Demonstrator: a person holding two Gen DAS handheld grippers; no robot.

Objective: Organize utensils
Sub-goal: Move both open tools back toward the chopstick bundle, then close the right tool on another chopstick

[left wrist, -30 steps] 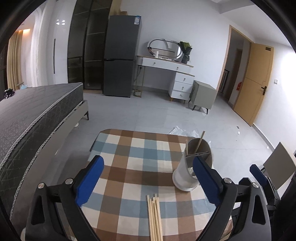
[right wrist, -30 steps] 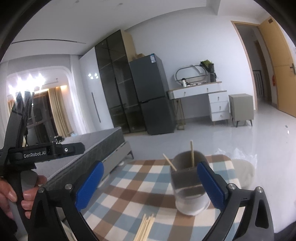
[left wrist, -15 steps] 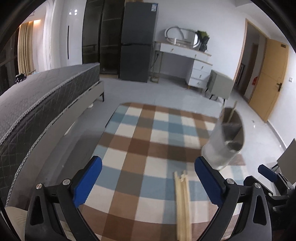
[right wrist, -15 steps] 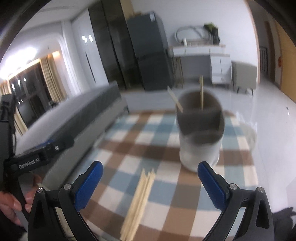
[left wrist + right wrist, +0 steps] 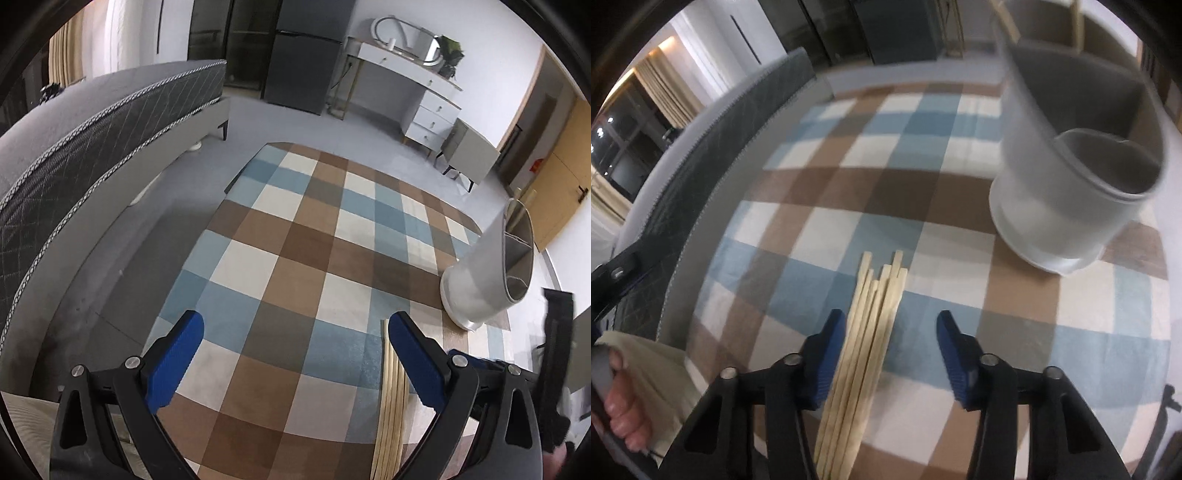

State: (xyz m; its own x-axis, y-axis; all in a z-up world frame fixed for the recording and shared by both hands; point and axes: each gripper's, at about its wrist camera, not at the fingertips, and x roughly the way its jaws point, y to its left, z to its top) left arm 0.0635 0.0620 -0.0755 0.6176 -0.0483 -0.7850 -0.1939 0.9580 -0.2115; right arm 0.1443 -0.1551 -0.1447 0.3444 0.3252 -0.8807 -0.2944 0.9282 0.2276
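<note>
Chopsticks (image 5: 866,343): loose bundle between your closing right tongs (image 5: 891,345), pads not yet pressing. Centre on it before clamping; holder (image 5: 1071,192) far right. Left tongs (image 5: 291,354) released.

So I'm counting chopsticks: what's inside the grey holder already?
Two wooden sticks poke above the rim of the grey holder, in its rear section behind an inner divider. The near compartment's bottom is hidden by its wall, so more may lie there.
</note>
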